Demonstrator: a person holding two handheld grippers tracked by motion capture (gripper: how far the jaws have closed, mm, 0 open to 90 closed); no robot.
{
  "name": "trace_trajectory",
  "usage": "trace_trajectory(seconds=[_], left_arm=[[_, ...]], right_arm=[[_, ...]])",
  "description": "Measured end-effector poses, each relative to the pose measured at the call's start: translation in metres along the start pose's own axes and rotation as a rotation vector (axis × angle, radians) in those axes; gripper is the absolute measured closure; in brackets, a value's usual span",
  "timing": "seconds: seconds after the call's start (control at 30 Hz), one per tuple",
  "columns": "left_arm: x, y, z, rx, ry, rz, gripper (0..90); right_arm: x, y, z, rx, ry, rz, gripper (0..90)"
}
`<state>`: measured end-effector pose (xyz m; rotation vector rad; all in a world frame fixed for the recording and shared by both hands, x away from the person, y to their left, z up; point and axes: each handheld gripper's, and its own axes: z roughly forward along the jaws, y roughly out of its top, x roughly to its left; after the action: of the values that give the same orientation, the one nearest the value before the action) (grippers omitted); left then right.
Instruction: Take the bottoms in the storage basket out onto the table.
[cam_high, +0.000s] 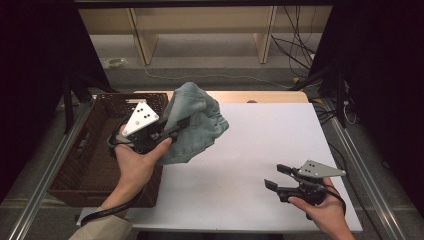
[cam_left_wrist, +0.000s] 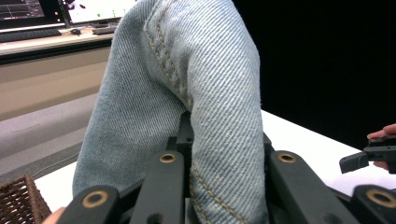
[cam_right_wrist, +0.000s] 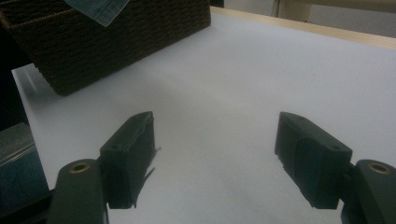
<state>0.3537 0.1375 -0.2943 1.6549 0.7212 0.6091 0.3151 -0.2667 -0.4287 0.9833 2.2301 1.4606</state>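
The high view showed the left gripper clamped tight on a blue jeans cloth, holding it up in the air above the white table, just beside the brown basket. The cloth hung in a bunched lump, with its long side running up and down and its top end pointing away from the person. The right gripper sat low over the table, well apart from the cloth, with its jaws spread wide and nothing between them.
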Motion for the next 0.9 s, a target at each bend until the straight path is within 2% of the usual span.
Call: trace_trajectory(seconds=[0.9], left_arm=[[-0.010,-0.012,0.014,0.042,-0.036,0.013,74.4]], right_arm=[[0.000,0.000,0.000,-0.001,0.001,0.000,29.7]])
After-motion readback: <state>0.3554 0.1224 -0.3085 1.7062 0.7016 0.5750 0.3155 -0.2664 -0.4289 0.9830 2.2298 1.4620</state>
